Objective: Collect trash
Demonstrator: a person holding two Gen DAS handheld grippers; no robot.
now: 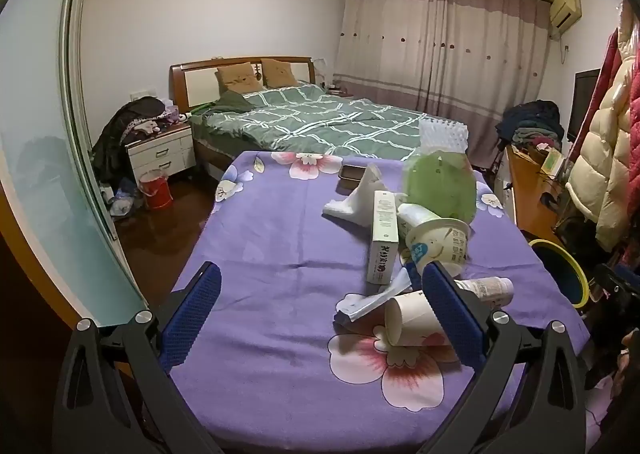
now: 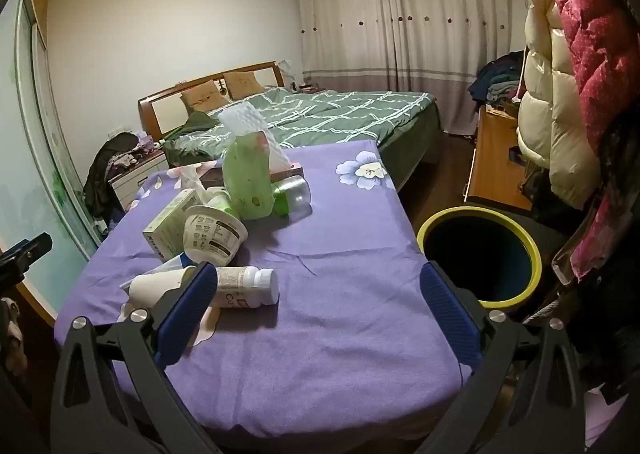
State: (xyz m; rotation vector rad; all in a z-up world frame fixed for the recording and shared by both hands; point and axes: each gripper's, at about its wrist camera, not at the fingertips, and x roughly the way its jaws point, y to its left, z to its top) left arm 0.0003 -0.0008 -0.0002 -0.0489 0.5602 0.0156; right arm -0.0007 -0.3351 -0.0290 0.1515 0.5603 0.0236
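Note:
Trash lies on a table with a purple flowered cloth (image 1: 272, 254) (image 2: 344, 238). There is a white paper cup (image 1: 412, 320) (image 2: 158, 286) on its side, a white pill bottle (image 1: 486, 290) (image 2: 248, 286), a yogurt tub (image 1: 438, 244) (image 2: 214, 234), a white carton box (image 1: 384, 242) (image 2: 170, 222), a green packet (image 1: 440, 184) (image 2: 246, 178) and crumpled tissue (image 1: 360, 202). A bin (image 2: 480, 254) (image 1: 560, 270) with a yellow rim stands right of the table. My left gripper (image 1: 320, 306) is open above the cloth, left of the cup. My right gripper (image 2: 318, 302) is open over the table's right part.
A bed (image 1: 320, 122) with a green checked quilt stands behind the table. A bedside cabinet (image 1: 160, 154) and a red bucket (image 1: 156, 190) are at the left. Coats (image 2: 560, 94) hang at the right above a wooden desk (image 2: 496, 162). A clear bottle (image 2: 294, 194) lies by the packet.

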